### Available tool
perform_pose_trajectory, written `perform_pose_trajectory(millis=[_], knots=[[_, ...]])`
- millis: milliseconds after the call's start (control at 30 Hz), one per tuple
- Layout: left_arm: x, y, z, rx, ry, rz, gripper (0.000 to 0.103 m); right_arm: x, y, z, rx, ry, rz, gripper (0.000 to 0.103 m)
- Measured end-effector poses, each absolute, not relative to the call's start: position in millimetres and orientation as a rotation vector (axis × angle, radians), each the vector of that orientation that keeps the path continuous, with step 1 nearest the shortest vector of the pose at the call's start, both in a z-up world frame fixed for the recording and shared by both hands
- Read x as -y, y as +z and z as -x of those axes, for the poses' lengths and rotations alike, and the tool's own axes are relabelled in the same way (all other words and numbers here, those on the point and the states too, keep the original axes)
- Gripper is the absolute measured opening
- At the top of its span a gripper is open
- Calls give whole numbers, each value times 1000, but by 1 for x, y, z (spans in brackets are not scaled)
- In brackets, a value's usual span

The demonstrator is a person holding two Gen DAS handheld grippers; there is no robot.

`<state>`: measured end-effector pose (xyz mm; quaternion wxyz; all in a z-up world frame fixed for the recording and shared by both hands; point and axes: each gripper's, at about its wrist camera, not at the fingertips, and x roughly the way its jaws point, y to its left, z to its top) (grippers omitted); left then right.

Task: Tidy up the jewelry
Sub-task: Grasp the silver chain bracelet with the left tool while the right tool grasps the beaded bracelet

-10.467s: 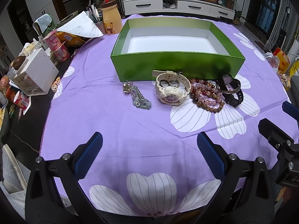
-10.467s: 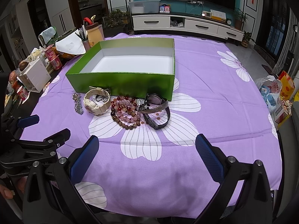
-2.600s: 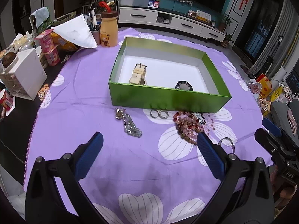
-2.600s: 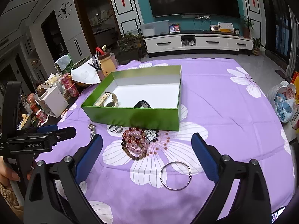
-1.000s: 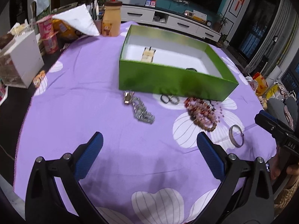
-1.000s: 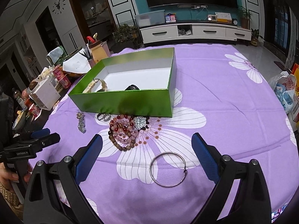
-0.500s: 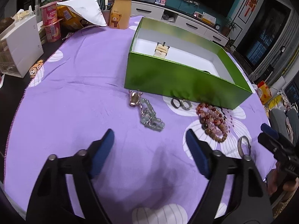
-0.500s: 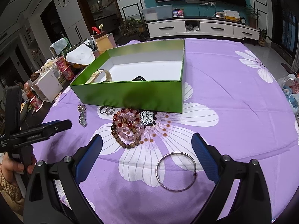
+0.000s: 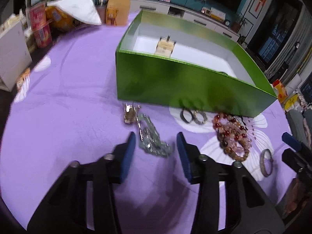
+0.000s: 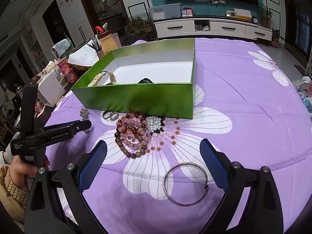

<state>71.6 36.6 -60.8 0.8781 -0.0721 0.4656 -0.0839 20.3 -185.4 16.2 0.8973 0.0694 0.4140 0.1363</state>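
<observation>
Left gripper (image 9: 155, 145) closing around silver chain bracelet (image 9: 150, 136)
Blurred: pads not visibly touching; earlier spread wide. Right gripper (image 10: 153, 159) stayed spread.

Green box (image 10: 148, 99): cream watch (image 10: 105, 79) inside; before its front wall, silver chain (image 9: 150, 136), two rings (image 9: 194, 116), bead bracelets (image 10: 132, 134), bangle (image 10: 185, 183)

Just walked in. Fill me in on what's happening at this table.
A person is sorting jewelry into the green box with a gripper in each hand. A cream watch and a dark one already lie inside. The left gripper is closing its jaws around the silver chain bracelet, not yet gripping it. The right gripper hangs open above the silver bangle. Beaded bracelets and two rings wait on the purple cloth.
</observation>
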Motion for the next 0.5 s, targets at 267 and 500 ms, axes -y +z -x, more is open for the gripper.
perform_pose_trajectory(millis=[267,500], knots=[[-49,-61,-72,-949,-183,177,13,183,12,-23,-868,299,-143,96],[-65,-41,-60,-890,-215,231,13,170,14,-21,-854,358,-128,96]])
